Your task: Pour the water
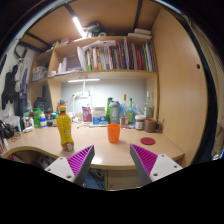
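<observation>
A bottle of yellow liquid (pixel 64 127) with a red cap stands upright on the pale wooden desk (pixel 100 153), beyond my left finger. An orange cup (pixel 113 132) stands farther back near the desk's middle, beyond the gap between my fingers. My gripper (pixel 112 160) is open, its purple pads (pixel 81 158) wide apart, with nothing between them. It hovers at the desk's front edge, well short of both bottle and cup.
A round magenta coaster (pixel 148 141) lies on the desk to the right of the cup. Bottles, jars and boxes (pixel 118 112) crowd the back of the desk. Bookshelves (pixel 110 56) hang above, and a wooden cabinet wall (pixel 180 90) stands at the right.
</observation>
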Motion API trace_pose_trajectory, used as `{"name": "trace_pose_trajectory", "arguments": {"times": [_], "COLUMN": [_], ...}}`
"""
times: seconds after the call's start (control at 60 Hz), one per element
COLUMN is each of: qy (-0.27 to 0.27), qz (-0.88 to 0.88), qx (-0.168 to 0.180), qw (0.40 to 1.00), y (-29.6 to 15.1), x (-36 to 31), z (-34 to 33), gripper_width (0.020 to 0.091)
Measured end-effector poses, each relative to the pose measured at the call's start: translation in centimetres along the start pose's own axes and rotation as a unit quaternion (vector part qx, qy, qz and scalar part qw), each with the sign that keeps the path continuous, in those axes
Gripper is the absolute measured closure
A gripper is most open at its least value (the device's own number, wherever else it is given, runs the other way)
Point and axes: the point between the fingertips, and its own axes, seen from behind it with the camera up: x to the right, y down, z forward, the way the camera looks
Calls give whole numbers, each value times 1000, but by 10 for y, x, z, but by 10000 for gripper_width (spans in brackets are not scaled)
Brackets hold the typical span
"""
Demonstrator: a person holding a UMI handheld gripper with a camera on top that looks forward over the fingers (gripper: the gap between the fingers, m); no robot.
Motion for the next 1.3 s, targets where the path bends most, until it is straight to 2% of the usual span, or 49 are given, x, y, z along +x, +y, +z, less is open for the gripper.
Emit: {"name": "trace_pose_trajectory", "arguments": {"times": [0.183, 0.317, 0.533, 0.667, 0.867, 1.017, 1.083, 1.117, 1.167, 1.3], "qy": [15, -3, -79, -110, -97, -56, -48, -47, -37, -33], "qz": [10, -2, -28, -22, -43, -63, -52, -51, -48, -36], "qx": [-11, -17, -3, 29, 45, 50, 49, 50, 48, 46], "qw": [1000, 1000, 996, 993, 993, 995, 996, 996, 997, 998], "y": [11, 22, 43, 26, 22, 17, 13, 12, 11, 11], "x": [7, 0, -95, -162, -224, -224, -221, -216, -215, -213], "z": [9, 9, 28, 66, 142, 182, 191, 195, 197, 199], "gripper_width": [296, 302, 302, 300, 304, 305, 348, 419, 563, 643]}}
